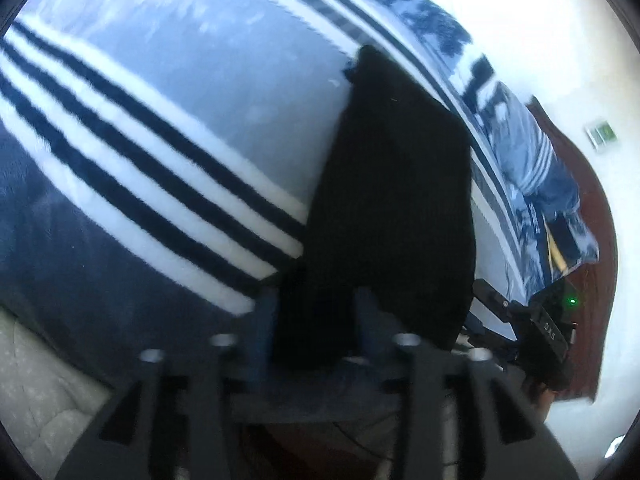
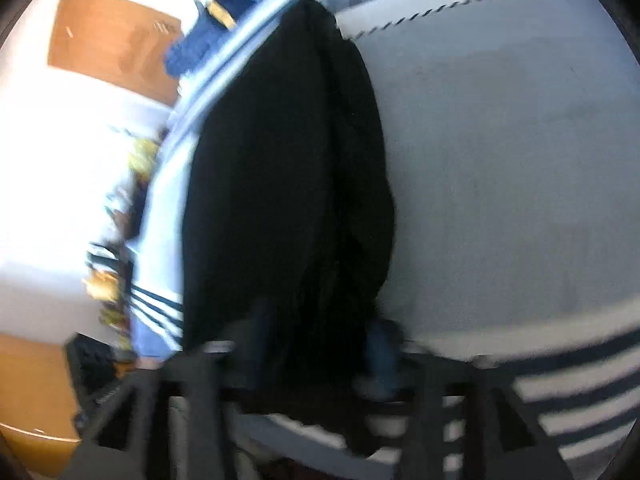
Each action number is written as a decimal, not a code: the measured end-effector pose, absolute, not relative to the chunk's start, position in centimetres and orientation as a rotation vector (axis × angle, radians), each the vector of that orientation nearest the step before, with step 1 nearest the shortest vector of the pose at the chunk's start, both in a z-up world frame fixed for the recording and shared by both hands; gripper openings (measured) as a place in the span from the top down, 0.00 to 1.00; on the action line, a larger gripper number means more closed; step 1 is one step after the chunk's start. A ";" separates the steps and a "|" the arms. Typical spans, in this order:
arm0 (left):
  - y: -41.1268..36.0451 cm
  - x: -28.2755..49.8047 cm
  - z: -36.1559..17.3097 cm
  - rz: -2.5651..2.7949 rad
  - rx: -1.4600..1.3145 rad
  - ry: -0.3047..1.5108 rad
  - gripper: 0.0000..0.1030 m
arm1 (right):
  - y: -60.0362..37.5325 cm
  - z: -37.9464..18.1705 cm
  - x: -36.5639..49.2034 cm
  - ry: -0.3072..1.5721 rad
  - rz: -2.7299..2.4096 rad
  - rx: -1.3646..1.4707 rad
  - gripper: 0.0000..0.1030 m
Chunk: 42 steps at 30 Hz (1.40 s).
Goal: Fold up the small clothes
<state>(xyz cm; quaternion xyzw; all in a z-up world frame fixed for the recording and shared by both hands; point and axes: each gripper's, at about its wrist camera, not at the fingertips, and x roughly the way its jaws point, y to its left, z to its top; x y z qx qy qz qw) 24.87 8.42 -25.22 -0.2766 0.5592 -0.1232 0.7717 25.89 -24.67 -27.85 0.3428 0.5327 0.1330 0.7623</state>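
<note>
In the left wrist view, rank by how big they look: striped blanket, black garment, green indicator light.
1. striped blanket, fills most of the view
2. black garment, enlarged by nearness to the camera
3. green indicator light, a dot

Black garment [image 1: 392, 200], lifted and hanging stretched lengthwise above the striped blanket [image 1: 168, 160], an end in each tongs

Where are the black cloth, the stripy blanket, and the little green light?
black cloth [image 1: 392, 200], left wrist view, middle of the hanging fabric
stripy blanket [image 1: 160, 152], left wrist view, on a dark stripe
green light [image 1: 573, 301], left wrist view, the glowing dot itself
</note>
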 end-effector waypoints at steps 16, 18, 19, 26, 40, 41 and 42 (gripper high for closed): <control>3.1 23.4 -26.2 -0.179 -0.158 1.208 0.71 | -21.1 -27.2 21.1 1.184 0.116 0.383 0.86; 2.6 22.7 -25.5 -0.182 -0.089 1.181 0.58 | -21.2 -27.5 20.4 1.186 0.101 0.366 0.82; 2.2 22.3 -25.3 -0.191 -0.065 1.174 0.50 | -21.3 -27.4 20.0 1.183 0.099 0.373 0.72; 2.8 19.2 -24.8 -0.158 0.046 1.142 0.38 | -21.7 -27.2 16.4 1.190 0.051 0.328 0.27; 2.3 12.8 -20.8 -0.142 0.002 1.045 0.26 | -23.6 -23.7 10.8 1.129 -0.012 0.370 0.21; 2.4 11.9 -20.1 -0.147 -0.025 1.033 0.26 | -23.5 -23.0 10.2 1.124 0.003 0.378 0.21; 2.5 11.3 -19.5 -0.159 -0.042 1.019 0.26 | -22.9 -22.5 10.2 1.117 0.015 0.372 0.21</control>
